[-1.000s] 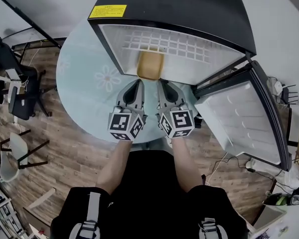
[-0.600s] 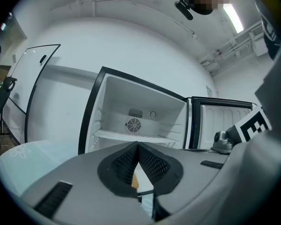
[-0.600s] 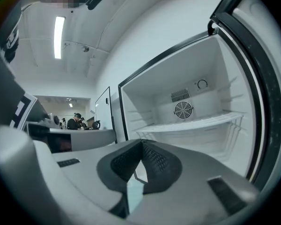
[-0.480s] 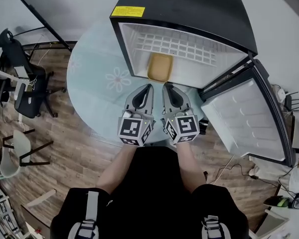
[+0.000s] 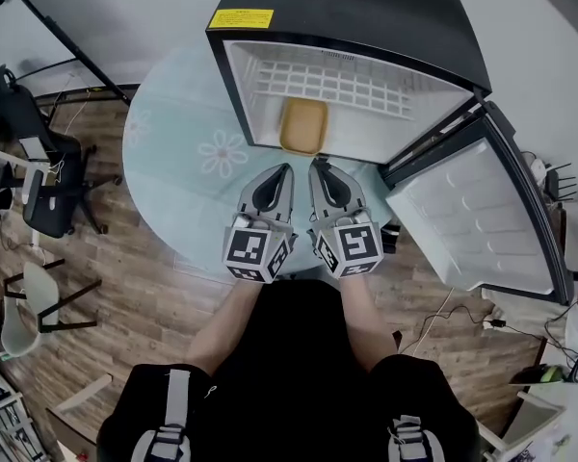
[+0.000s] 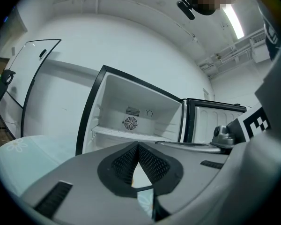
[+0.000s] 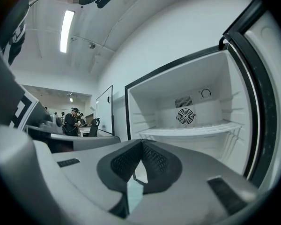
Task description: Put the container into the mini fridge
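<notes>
Jaws on the left gripper [image 5: 287, 168] and the right gripper [image 5: 314, 166] are closed pad to pad and hold nothing. The mini fridge [image 5: 366, 12] stands on the round glass table [image 5: 178, 152] with its door [image 5: 472, 215] swung fully open to the person's right. The container [image 5: 303, 126], a shallow tan tray, lies inside the fridge on the compartment floor, below the wire shelf [image 5: 337, 85] and close to the front edge. It lies straight ahead of both jaws, clear of their tips, centred on the gap between the two grippers. Its long axis runs front to back, in line with the jaws. Neither hand is clearly nearer. Placement appears complete; for the door, the right gripper is nearer.
</notes>
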Demonstrator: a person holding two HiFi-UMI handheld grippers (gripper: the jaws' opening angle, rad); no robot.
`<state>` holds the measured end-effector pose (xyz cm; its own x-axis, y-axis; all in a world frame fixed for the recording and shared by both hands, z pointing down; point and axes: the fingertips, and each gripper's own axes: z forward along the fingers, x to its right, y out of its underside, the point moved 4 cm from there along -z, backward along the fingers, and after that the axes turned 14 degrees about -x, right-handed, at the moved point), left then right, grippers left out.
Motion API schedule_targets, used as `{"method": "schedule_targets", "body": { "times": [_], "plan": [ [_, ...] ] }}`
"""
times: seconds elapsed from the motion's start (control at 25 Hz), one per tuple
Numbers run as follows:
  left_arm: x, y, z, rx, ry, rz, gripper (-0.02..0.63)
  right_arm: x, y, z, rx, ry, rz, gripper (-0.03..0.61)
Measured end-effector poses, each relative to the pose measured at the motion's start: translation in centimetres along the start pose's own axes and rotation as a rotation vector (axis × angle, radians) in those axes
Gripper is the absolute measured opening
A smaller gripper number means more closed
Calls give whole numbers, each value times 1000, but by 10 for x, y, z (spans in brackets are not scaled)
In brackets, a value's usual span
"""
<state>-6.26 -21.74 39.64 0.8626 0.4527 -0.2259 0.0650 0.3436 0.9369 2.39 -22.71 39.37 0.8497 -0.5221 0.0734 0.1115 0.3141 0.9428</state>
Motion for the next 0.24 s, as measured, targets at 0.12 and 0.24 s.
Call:
{"method": "schedule_targets", "body": {
  "times": [0.12,0.24],
  "plan": [
    [-1,3,-1,-1,9,-14,-8,0,5,-2,-9,11,2,1],
    [-4,3,-3,2,19,-22,-8,-3,7,-2,-11,18,1,1]
  ]
}}
